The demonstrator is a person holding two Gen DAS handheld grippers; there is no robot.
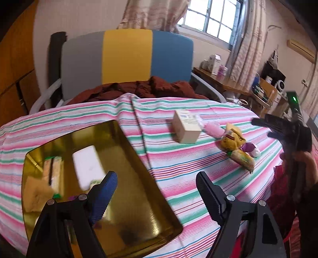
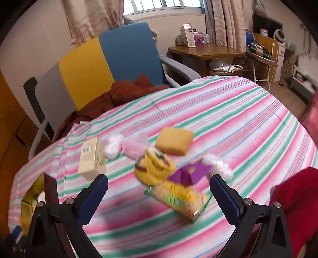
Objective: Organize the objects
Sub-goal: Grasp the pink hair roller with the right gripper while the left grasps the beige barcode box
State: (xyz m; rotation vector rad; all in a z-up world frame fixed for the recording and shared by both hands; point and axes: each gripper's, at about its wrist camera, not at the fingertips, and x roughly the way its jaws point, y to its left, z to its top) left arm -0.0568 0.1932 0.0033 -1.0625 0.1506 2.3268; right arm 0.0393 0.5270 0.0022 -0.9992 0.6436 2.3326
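Daylight enters through the window (image 1: 212, 15) behind the curtains; the gold tray (image 1: 139, 154) mirrors it as glare. Fisheye bending curves the edges. The right wrist view is motion-blurred.

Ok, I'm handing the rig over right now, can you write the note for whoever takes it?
Left gripper: open, empty, hovering at the gold tray's right edge.
Right gripper: open, empty, above the snack pile.
On the striped cloth, right of the tray: cream box, pink wrapped candy, yellow packet, purple wrapper, green-and-yellow snack pack, biscuit.
Done: nothing clearly in the tray; reflections make it hard to tell.
Left: presumably move all of these into the tray.
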